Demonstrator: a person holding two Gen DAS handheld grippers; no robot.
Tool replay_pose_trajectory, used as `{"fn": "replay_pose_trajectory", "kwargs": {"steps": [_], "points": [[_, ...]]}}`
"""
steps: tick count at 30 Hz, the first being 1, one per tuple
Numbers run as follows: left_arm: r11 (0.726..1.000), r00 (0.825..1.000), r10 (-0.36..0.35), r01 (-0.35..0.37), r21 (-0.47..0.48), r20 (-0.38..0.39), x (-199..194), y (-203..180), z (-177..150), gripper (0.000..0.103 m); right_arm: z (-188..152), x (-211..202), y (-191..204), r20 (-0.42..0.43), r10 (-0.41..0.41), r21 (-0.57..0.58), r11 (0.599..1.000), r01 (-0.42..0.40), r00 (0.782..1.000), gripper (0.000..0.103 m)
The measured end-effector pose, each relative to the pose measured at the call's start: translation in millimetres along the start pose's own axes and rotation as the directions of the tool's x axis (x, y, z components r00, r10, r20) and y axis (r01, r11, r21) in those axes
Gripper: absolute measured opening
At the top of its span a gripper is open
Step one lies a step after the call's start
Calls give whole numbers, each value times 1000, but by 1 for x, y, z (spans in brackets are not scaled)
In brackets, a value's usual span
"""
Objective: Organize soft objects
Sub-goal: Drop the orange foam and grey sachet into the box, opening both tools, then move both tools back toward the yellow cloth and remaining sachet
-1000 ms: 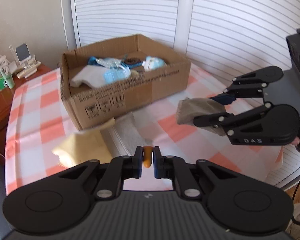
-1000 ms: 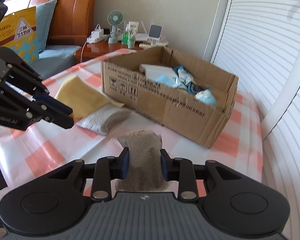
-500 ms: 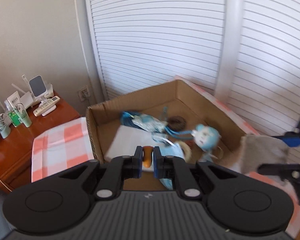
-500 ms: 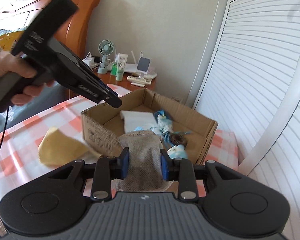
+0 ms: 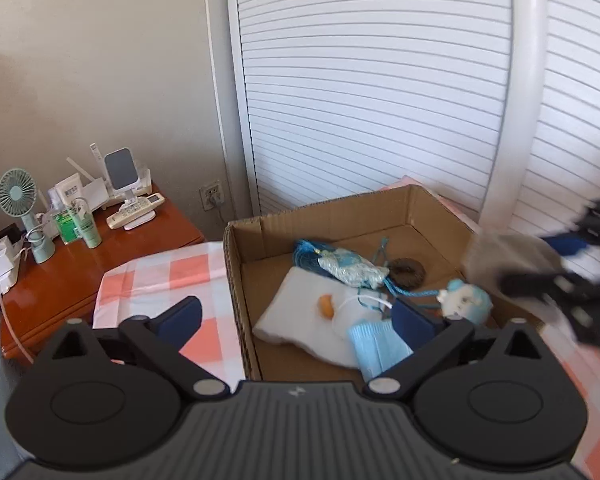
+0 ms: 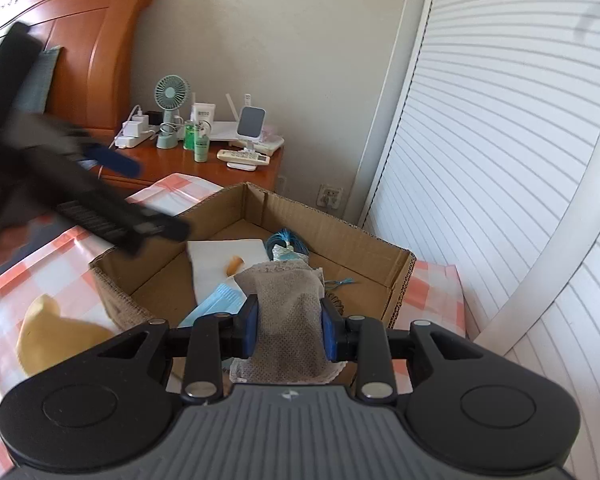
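An open cardboard box (image 5: 236,280) (image 6: 396,280) sits on the checked table. My left gripper (image 5: 300,316) is open and empty above the box's near-left wall. A small orange piece (image 5: 326,306) (image 6: 234,266) lies on a white pad (image 5: 296,320) inside the box, beside a blue mask (image 5: 376,346), a blue tasselled pouch (image 5: 340,266) and a light blue plush (image 5: 466,300). My right gripper (image 6: 288,330) is shut on a grey-brown mesh pouch (image 6: 290,320) and holds it over the box; it shows blurred at the right of the left wrist view (image 5: 512,256).
A wooden nightstand (image 5: 84,264) with a small fan (image 6: 172,96), bottles and a remote stands behind the table. White louvred doors (image 5: 380,80) close the far side. A yellow cloth (image 6: 56,338) lies on the table left of the box. A bed headboard (image 6: 88,40) is at far left.
My left gripper opened and the orange piece dropped onto the white pad in the box. My right gripper carried the mesh pouch further over the box.
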State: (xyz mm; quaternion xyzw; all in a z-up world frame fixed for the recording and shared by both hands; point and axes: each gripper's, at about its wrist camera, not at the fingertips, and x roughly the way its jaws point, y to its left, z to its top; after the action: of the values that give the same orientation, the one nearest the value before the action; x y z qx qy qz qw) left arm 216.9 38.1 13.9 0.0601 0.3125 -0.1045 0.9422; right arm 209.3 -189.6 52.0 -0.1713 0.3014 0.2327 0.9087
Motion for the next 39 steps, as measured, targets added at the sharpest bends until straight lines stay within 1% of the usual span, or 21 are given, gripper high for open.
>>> {"fn": "replay_pose_trajectory", "kwargs": {"steps": [3,6,10,12,13,14,16,18,21,25,28,31,35,39], "points": [[1000,1000,31,-31,2,-1,-30,-5,-16,102,10,18,-8,-23,-9,27,1000,10,1000,35],[998,997,68,-68,0,26,-59,-10,-36,102,23,35,-16,-35,-20,47,999,22,999,35],[993,994,112,-112,-27,-4,-77,-13,-59,102,45,59,-26,-40,-38,80,996,41,999,36],[992,993,117,-119,-45,-32,-82,-14,-71,102,56,71,-30,-43,-60,99,993,64,997,46],[992,992,115,-117,-52,-42,-84,-14,-79,102,61,77,-33,-45,-73,115,990,78,996,64],[993,993,105,-107,-57,-50,-85,-14,-85,102,65,82,-35,-43,-83,128,988,88,996,84],[993,993,88,-94,-77,-78,-84,-14,-93,102,69,89,-36,-39,-113,132,984,117,993,100],[992,993,78,-86,-91,-90,-85,-16,-100,102,71,90,-36,-35,-142,139,980,145,989,101],[992,994,68,-77,-98,-87,-89,-21,-103,102,70,86,-36,-55,-133,172,975,141,990,103],[990,993,93,-99,-103,-68,-98,-25,-103,102,63,69,-29,-79,-153,196,966,166,985,103],[987,991,114,-121,-104,-71,-104,-24,-106,102,53,50,-19,-89,-146,191,968,161,985,103],[982,986,150,-158,-100,-75,-110,-21,-111,102,41,30,-5,-102,-143,190,969,161,984,103],[974,982,170,-180,-137,-82,-118,-11,-119,102,17,6,15,-139,-137,204,965,163,981,103],[969,980,172,-186,-161,-98,-121,-4,-128,102,-11,-9,39,-181,-69,249,962,114,981,103]]}}
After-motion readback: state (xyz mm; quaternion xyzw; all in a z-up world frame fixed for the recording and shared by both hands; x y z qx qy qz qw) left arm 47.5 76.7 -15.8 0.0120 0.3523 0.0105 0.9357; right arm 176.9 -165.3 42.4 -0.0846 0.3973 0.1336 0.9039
